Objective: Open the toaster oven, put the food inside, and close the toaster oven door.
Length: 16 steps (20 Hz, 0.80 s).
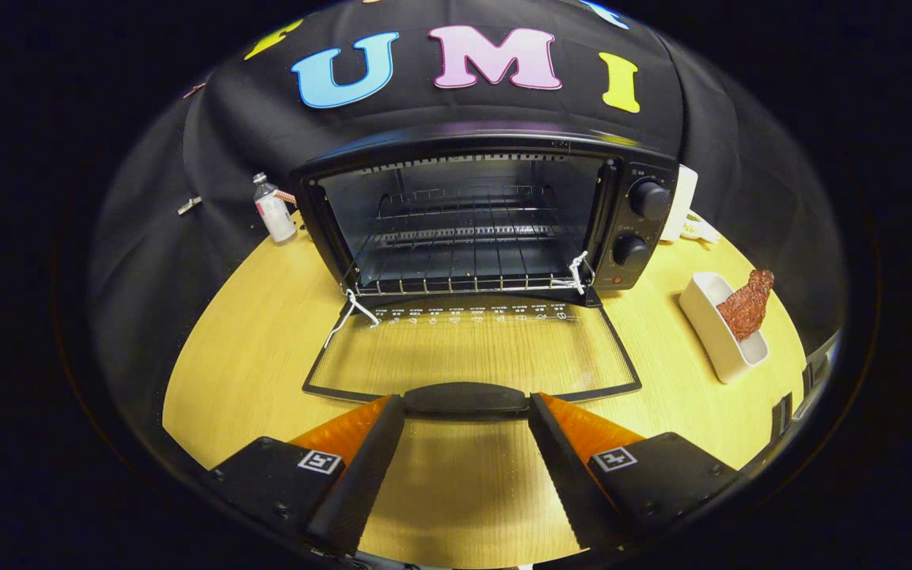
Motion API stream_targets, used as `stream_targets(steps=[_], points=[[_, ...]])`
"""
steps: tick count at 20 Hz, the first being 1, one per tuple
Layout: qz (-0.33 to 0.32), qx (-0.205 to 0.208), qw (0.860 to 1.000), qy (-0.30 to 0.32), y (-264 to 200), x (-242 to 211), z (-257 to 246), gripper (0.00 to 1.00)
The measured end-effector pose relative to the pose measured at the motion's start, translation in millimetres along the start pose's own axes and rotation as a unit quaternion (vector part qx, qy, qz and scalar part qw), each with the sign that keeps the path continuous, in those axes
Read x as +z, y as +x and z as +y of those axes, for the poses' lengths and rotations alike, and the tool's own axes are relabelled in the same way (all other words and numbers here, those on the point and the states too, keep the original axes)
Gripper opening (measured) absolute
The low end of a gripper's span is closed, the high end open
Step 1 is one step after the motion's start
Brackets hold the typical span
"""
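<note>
One broad wooden table took up most of what I could see from the gripper view, pale yellow with a fine grain, backed on every side by the black cloth wall of the booth. Past the table's right-hand rim I could make out some dark and light fixtures, too blurred for me to identify.

Next in size was the toaster oven, black, set at the far middle of the table against the cloth. Its cavity stood open and I saw a wire rack inside with nothing resting on it. Two round knobs sat one above the other on its right panel. The glass door lay folded flat onto the table toward me, wood grain showing through the pane, with white string tied at both hinge corners. The door's dark handle lay between my fingertips.

My gripper hung spread wide, its fingers flanking the handle's ends; I could not tell whether they touched it, and nothing was clamped.

Off to the right of the oven, well apart from my fingers, a white oblong dish held the food, a reddish-brown crumbly piece propped up on end and leaning out over the dish's far wall. Behind the oven's right side was a white object I could not identify. Smallest, a little bottle with a pale label stood beside the oven's left corner.
</note>
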State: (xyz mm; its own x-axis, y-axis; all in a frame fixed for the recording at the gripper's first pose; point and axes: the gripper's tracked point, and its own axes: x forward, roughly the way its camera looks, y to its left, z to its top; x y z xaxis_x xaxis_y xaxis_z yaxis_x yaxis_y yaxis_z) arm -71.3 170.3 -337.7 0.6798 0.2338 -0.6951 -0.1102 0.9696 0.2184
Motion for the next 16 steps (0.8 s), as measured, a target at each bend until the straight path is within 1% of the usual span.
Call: stream_targets(steps=[4,7,10,12,14,16], points=[[0.016,0.019,1.0,-0.001,-3,-10,-6,1.0],[0.009,0.043,0.999,-0.006,-16,-4,-10,1.0],[-0.01,0.08,0.997,-0.006,-39,20,-20,1.0],[-0.047,0.094,0.994,-0.005,-58,47,-35,1.0],[-0.073,0.114,0.991,0.015,-79,71,-51,0.98],[-0.092,0.123,0.987,0.044,-97,91,-74,0.98]])
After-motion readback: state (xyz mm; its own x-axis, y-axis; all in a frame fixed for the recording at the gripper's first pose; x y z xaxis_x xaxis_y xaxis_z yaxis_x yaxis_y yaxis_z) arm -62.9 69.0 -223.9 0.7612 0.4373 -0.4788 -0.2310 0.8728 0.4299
